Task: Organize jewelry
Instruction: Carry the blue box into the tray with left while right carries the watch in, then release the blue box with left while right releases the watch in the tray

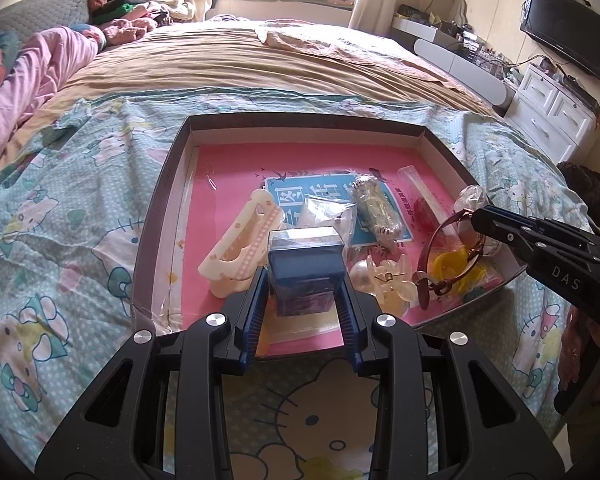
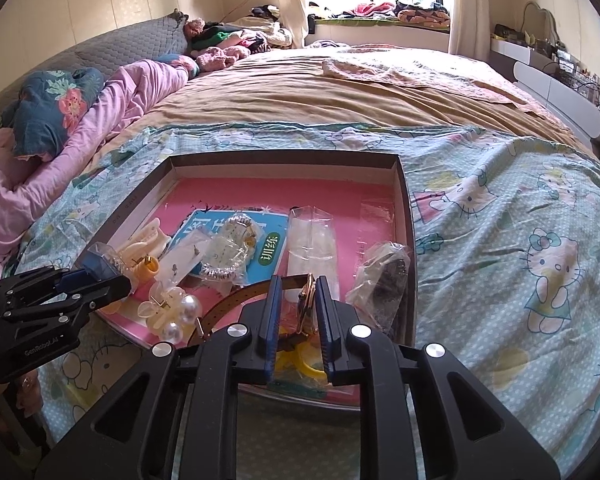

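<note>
A shallow dark-walled tray [image 1: 172,184] with a pink floor lies on the bed and holds jewelry. My left gripper [image 1: 302,284] is shut on a small blue box with a clear lid [image 1: 306,268], held over the tray's near edge. My right gripper [image 2: 298,304] is shut on a gold wristwatch with a brown strap [image 2: 306,300]; the watch [image 1: 448,252] also shows in the left wrist view over the tray's right corner. In the tray lie a cream hair claw [image 1: 240,252], a pearl clip [image 2: 176,308], a bagged bracelet [image 2: 228,252] and a yellow ring [image 2: 308,364].
A blue booklet [image 1: 332,200] lies under the items. Clear plastic bags [image 2: 312,240] and a bagged dark item [image 2: 384,284] sit at the tray's right. The tray [image 2: 404,208] rests on a Hello Kitty sheet [image 2: 520,248]. Pink bedding [image 1: 40,76] is at left, white drawers [image 1: 552,112] at right.
</note>
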{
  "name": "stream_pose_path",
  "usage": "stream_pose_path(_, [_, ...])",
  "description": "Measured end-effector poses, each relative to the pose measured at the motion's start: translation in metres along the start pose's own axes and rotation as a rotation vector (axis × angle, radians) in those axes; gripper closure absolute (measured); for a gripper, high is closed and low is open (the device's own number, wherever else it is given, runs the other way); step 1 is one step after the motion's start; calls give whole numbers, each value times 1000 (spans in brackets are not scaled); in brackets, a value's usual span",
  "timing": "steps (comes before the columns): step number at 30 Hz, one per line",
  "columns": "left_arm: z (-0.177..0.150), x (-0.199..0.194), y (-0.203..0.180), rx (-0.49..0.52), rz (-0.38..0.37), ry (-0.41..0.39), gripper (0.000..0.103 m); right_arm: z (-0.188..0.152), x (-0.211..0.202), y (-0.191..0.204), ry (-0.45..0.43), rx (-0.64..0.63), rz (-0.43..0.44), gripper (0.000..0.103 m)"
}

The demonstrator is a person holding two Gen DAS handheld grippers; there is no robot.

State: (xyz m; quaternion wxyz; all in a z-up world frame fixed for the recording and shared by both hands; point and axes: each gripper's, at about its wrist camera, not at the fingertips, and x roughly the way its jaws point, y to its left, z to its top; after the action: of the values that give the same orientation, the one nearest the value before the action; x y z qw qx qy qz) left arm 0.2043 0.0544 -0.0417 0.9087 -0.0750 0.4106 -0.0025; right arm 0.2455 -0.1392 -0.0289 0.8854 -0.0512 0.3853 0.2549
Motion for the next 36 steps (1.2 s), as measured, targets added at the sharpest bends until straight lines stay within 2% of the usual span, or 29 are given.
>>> stream_pose_path(3, [1,-1,1,-1,-2,-1,74,-1,-1,0,1,2,1,78])
stream_pose_path(5, [2,-2,1,2,-7,-3,68,-1,-1,0,0,3,2,72])
stream_pose_path(11, [3,-5,-1,8,-7,-7,68,-2,-8,1,-13,4,2,62])
stream_pose_path(16, [5,-9,-2,7,-8,-10,68,-2,-15,1,-23,5,0,59])
stream_pose_path(24, [8,-23,-4,5,-12,-36,67,0,-35,0,-56,9,1,45])
stream_pose_path(26, [8,-28,-5,5,-11,-42,62,1,-42,0,-70,9,5,35])
stream_pose_path(30, [9,-37,-7,4,-13,-57,54,2,-58,2,-97,1,5,31])
stream_pose_path(32, [8,-43,-9,8,-13,-66,48,1,-65,4,-106,-3,-1,16])
stream_pose_path(36, [6,-55,-13,16,-7,-84,36,-3,-83,7,-143,-18,-7,14])
